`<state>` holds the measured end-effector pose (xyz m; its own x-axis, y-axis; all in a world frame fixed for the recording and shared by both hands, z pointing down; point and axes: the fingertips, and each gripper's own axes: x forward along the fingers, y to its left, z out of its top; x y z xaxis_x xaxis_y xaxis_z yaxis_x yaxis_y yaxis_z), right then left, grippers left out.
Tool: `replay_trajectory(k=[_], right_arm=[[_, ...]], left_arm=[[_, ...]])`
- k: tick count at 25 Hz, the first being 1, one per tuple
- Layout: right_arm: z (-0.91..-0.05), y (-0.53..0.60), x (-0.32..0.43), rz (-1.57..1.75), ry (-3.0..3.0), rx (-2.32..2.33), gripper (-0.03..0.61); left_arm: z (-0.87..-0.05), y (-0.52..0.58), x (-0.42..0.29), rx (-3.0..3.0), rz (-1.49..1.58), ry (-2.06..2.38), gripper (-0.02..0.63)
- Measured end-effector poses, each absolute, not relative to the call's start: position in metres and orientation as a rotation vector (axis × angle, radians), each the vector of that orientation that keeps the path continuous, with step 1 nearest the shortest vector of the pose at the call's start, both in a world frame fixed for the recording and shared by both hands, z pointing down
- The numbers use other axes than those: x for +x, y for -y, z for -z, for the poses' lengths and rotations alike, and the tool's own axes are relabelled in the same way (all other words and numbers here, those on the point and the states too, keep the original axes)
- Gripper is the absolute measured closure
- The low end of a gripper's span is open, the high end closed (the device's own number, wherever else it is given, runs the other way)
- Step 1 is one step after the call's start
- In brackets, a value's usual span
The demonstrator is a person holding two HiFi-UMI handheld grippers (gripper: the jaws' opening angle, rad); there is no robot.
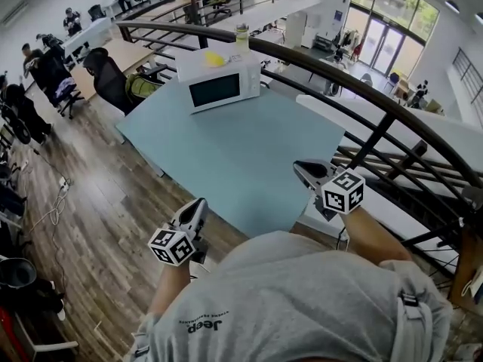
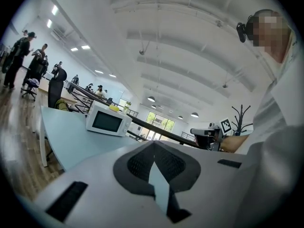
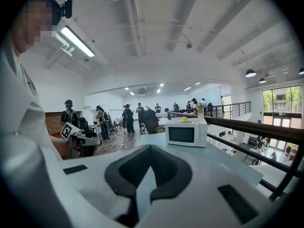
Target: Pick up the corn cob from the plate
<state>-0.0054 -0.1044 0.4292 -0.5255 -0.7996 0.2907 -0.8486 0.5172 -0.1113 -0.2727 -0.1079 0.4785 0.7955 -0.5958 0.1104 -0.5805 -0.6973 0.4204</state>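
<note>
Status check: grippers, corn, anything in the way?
Left gripper and right gripper shut, empty. Yellow thing atop microwave, possibly the corn; no plate seen. Nothing in the way.

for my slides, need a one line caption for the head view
Left hand-held gripper and right hand-held gripper, both shut and empty, near a blue table with a microwave.

A white microwave (image 1: 219, 87) stood at the far end of the pale blue counter (image 1: 226, 172), a yellow object (image 1: 215, 59) on top and a bottle (image 1: 241, 38) at its back (contents unclear). A dark railing (image 1: 355, 81) curved behind; a black office chair (image 1: 106, 78) stood on the wooden floor (image 1: 98, 225).
</note>
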Motion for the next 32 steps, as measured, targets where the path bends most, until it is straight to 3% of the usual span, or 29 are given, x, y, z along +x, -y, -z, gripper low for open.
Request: replay_trajectory(k=[15,25,32], right_arm=[[-0.444,0.192,-0.004,-0.438,2.481,1.402,0.569],[-0.469,0.315,0.047,-0.38,2.615,1.25,0.569],[-0.52,0.444,0.081,-0.352,2.728,1.166,0.569]], left_arm=[[-0.5,0.198,-0.312,2.425,0.063,0.981,0.595],[-0.459,0.317,-0.245,2.423,-0.114,1.168,0.595],[-0.443,0.474,-0.184,2.247,-0.139,1.376,0.595]])
